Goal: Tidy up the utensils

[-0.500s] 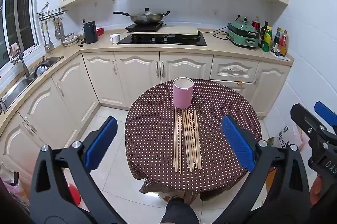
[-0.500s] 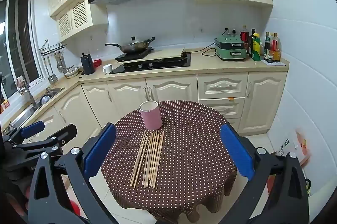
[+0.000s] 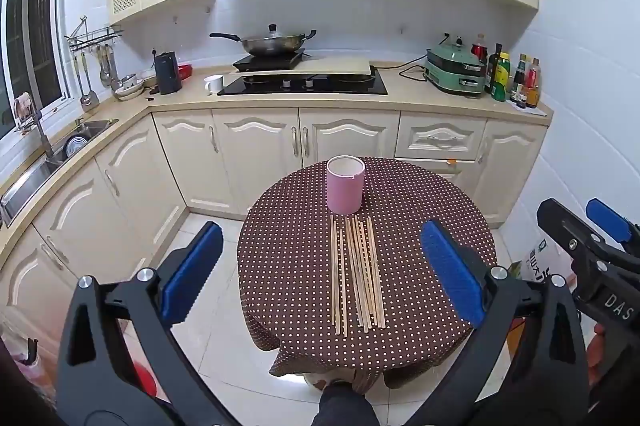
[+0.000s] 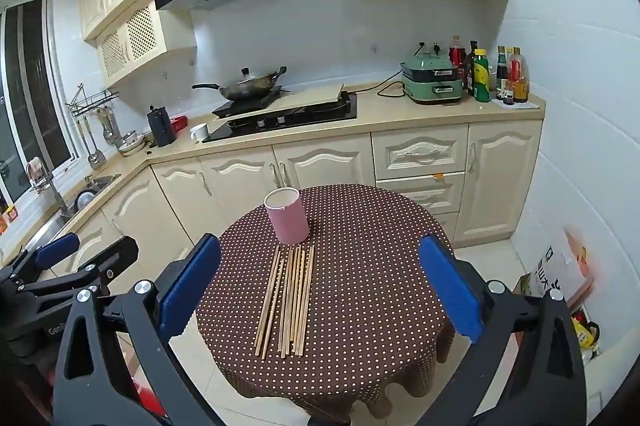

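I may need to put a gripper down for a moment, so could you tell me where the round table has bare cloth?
The table is bare to the right of the chopsticks and pink cup, out to its right rim. A narrower bare strip lies left of the chopsticks. The middle is crowded: chopsticks side by side, with the cup just behind their far ends.

Chopsticks (image 3: 357, 276): pale bare wood, matt. Cup (image 3: 345, 185): smooth pink, matt. Tabletop (image 3: 280, 266) cover: brown dotted cloth; fingers (image 3: 452, 272): ribbed blue pads.
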A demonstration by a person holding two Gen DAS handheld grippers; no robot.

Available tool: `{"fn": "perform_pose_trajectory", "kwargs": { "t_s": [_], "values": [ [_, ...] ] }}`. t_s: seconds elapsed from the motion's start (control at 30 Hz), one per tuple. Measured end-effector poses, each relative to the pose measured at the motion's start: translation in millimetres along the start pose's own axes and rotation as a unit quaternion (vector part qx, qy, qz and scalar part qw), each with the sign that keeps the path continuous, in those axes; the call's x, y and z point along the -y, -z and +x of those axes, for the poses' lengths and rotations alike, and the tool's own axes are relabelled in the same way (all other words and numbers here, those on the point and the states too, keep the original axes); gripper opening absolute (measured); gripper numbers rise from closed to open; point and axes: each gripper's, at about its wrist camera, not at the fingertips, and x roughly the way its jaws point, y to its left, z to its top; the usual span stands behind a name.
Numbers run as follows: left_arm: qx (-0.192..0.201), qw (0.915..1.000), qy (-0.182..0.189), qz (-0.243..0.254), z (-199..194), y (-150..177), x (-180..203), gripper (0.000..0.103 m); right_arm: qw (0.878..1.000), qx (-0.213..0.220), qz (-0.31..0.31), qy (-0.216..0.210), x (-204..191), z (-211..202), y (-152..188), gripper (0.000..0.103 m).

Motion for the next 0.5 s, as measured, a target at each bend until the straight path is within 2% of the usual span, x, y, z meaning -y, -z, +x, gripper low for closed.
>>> {"fn": "perform_pose_trajectory", "kwargs": {
  "t_s": [0.5],
  "values": [
    [0.003, 1.0000, -0.001, 0.001, 5.4, 4.3, -4.3, 0.098, 1.000, 0.000, -0.024, -0.007, -8.9, 5.6, 4.1, 0.095]
  ]
}}
